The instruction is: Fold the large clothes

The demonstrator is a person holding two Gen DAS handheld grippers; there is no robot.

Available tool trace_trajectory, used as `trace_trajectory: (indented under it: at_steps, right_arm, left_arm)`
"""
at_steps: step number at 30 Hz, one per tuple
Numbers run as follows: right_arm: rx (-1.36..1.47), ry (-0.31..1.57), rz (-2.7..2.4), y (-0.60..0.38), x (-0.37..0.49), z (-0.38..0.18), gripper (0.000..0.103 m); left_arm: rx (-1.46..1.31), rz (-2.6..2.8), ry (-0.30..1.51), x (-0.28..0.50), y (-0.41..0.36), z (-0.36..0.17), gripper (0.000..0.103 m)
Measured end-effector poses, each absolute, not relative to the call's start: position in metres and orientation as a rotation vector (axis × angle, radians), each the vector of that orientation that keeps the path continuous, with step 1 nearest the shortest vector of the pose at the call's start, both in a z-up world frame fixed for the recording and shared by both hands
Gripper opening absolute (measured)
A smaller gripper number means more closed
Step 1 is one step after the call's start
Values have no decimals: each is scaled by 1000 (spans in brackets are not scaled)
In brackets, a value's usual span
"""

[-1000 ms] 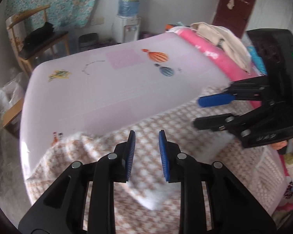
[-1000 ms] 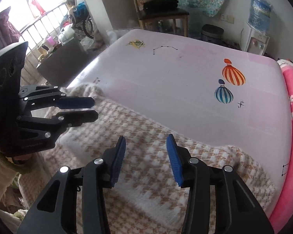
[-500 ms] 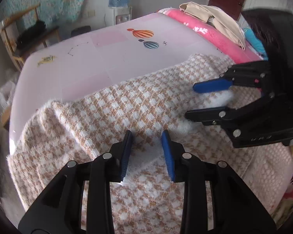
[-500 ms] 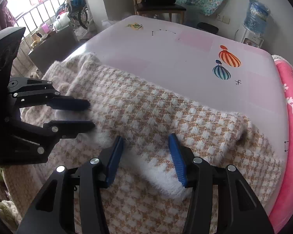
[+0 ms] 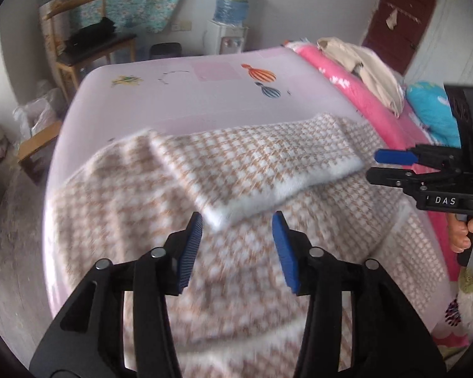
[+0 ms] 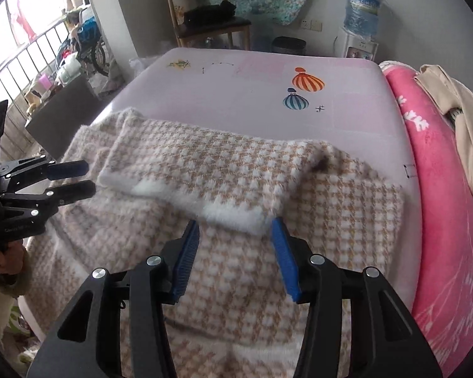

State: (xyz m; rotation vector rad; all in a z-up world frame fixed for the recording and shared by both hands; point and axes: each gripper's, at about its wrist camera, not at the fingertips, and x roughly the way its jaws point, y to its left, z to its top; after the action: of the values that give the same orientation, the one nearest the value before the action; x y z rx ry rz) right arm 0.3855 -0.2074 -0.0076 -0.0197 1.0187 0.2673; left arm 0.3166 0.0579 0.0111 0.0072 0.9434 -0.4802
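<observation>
A beige-and-white houndstooth knit garment (image 5: 268,163) (image 6: 224,163) lies spread on the pink bed sheet (image 5: 179,100) (image 6: 252,94). One flap of it is folded toward me, and its white hem (image 5: 283,189) (image 6: 230,214) rests on the lower layer. My left gripper (image 5: 238,220) (image 6: 82,178) sits just short of the hem's left corner. Its jaws are opening and the pads press on nothing. My right gripper (image 6: 235,225) (image 5: 384,165) is open at the hem's right end, also with nothing between its fingers. A hand (image 5: 470,230) holds its grip.
A rolled pink blanket (image 6: 441,189) with beige clothes (image 6: 457,113) on it runs along the bed's right side, next to a blue pillow (image 5: 432,110). Beyond the bed stand a wooden chair (image 5: 88,44), a water dispenser (image 5: 227,31) and a dark bin (image 6: 288,45). The bed drops off at the left.
Both grippers have drawn back toward me from over the bed. The left jaws have widened, and the white hem that was at their pads now lies flat on the garment.
</observation>
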Motion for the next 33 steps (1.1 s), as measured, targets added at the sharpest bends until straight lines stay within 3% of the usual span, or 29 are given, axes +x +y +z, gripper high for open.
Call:
trace_trajectory:
  at_steps: [7,17,25,33]
  right_arm:
    - [123,1016,422,-209,299,2,75]
    - [79,1120,436,-173,238,-62,75]
    - [107,1143,432,-176,245,-67,75]
    - [102,1142,429,-174,245,-68,75]
  left_arm:
    - [-132,-362,930,237,139,17,58]
    - [-305,-302,956,171,185,-26,56]
    - [-284,-306,996,199,182,-43,40]
    - [-327,-376,1016,229,180,-50,39]
